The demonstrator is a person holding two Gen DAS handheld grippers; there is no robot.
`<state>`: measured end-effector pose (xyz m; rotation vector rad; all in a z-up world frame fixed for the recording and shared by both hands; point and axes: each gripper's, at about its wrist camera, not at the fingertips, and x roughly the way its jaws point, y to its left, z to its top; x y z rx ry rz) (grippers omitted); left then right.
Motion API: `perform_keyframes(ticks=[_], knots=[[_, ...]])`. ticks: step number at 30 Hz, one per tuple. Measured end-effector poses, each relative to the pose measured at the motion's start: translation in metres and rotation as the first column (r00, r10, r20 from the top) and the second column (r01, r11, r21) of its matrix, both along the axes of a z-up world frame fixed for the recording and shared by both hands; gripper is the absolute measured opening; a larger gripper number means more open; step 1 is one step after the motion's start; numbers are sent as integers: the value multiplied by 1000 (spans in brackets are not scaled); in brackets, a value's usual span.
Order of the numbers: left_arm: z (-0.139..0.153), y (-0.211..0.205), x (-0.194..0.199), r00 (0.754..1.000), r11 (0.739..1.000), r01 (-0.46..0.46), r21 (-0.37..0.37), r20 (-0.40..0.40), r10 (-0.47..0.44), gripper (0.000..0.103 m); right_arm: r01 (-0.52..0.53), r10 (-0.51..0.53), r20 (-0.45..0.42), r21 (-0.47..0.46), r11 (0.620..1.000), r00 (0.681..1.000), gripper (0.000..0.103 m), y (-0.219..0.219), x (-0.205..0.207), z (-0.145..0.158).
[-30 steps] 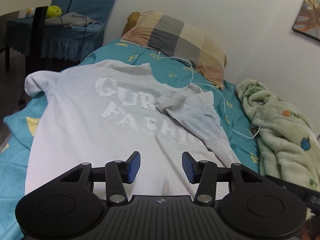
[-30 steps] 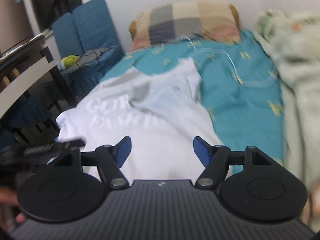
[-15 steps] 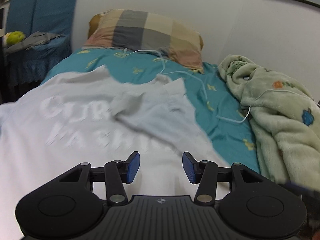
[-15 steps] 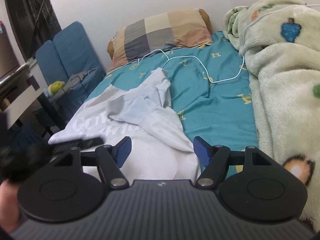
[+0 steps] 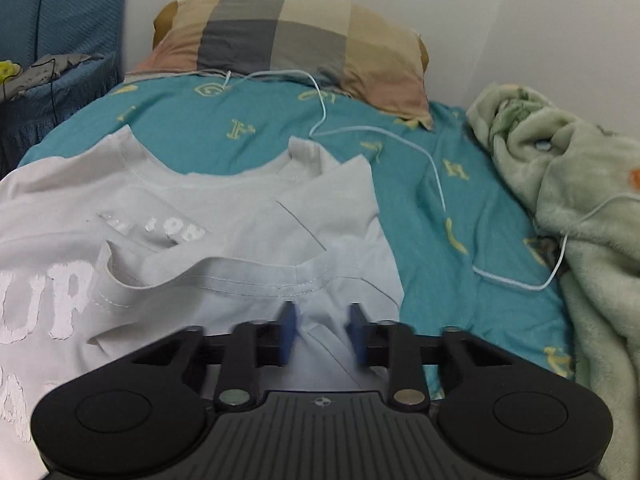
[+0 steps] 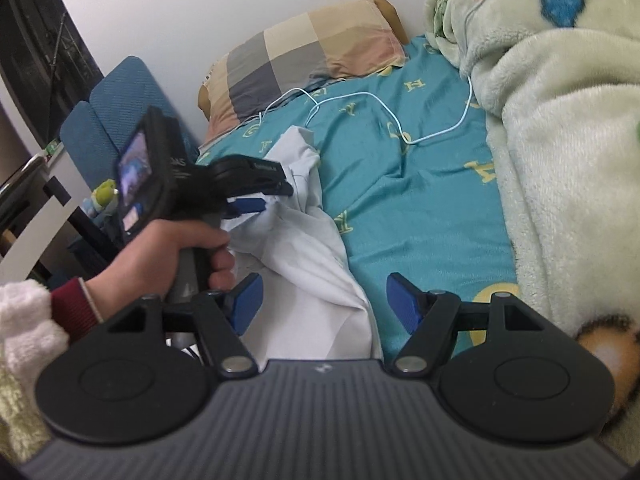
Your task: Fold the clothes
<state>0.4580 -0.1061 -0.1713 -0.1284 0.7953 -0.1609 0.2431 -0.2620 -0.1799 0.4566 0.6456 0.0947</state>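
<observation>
- Right now my left tongs (image 5: 322,330) sit low over the white T-shirt (image 5: 224,232), blue pads narrowed with a fold of the folded-over sleeve between them; the pads are blurred, so I cannot tell whether they pinch the cloth yet.
- My right tongs (image 6: 323,304) stand wide and hold nothing, above the shirt's right edge (image 6: 344,304) where it meets the teal sheet (image 6: 416,208).
- Open sheet runs from that edge to the green fleece blanket (image 6: 560,120), which is heaped along the right side.
- From the right camera, my left hand (image 6: 168,256) grips the handle of the left tongs (image 6: 256,202), whose tips reach into a bunched part of the shirt.
- The shirt lies on the bed, collar (image 5: 224,176) toward the checked pillow (image 5: 288,36), and its white lettering (image 5: 60,296) shows on the left.
- A white cable (image 5: 420,152) snakes from the pillow across the sheet onto the blanket, just beyond the shirt's shoulder.
- A blue chair (image 6: 116,120) stands off the bed's left side, with a dark table (image 6: 44,184) nearby.
</observation>
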Motion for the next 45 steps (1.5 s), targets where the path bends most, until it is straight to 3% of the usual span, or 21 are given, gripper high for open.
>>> perform_keyframes(ticks=[4,11,14,16,19,22,25,26,27,33,37,40,42,43,45], knots=[[16,12,-18,999,999,17,-29,41,-16,3,-6,6,-10,-7,1000,1000,70,3,2,-3],[67,62,-102,996,981,35,-192,88,-18,3,-27,27,-5,-30,999,1000,70,9,1,1],[56,90,-127,999,966,-24,-258,37,34,3,-49,48,-16,-41,998,999,70,13,-1,3],[40,107,-131,997,963,-81,-259,-3,83,3,-67,65,-35,-52,996,997,70,16,0,1],[8,133,-130,980,927,-196,-319,-108,170,4,-91,85,-73,-73,993,994,70,20,3,-4],[-7,145,-126,983,913,-176,-369,-122,140,5,-100,92,-97,-79,992,991,70,21,4,-9],[-3,156,-123,990,902,-134,-409,-90,107,26,-90,83,-105,-64,994,991,70,19,4,-12],[0,160,-121,991,899,-129,-419,-82,104,41,-87,80,-106,-58,995,991,70,18,5,-12],[3,164,-119,992,896,-124,-427,-73,102,47,-86,80,-107,-55,995,991,70,18,5,-13],[24,183,-76,987,913,-155,-377,-15,162,65,-87,82,-111,-39,995,990,70,19,8,-15],[26,168,-32,990,948,-139,-286,-17,140,67,-77,73,-122,-34,996,990,70,17,11,-19],[12,149,-5,990,971,-127,-204,-84,112,53,-73,67,-131,-40,997,989,70,17,14,-22],[2,140,5,986,979,-117,-165,-138,94,15,-73,67,-137,-40,997,988,70,18,15,-25],[1,138,6,986,982,-113,-150,-138,92,6,-73,67,-138,-40,997,988,70,18,15,-25],[9,140,-1,995,982,-74,-176,-82,61,5,-75,69,-137,-41,996,988,70,18,14,-25]])
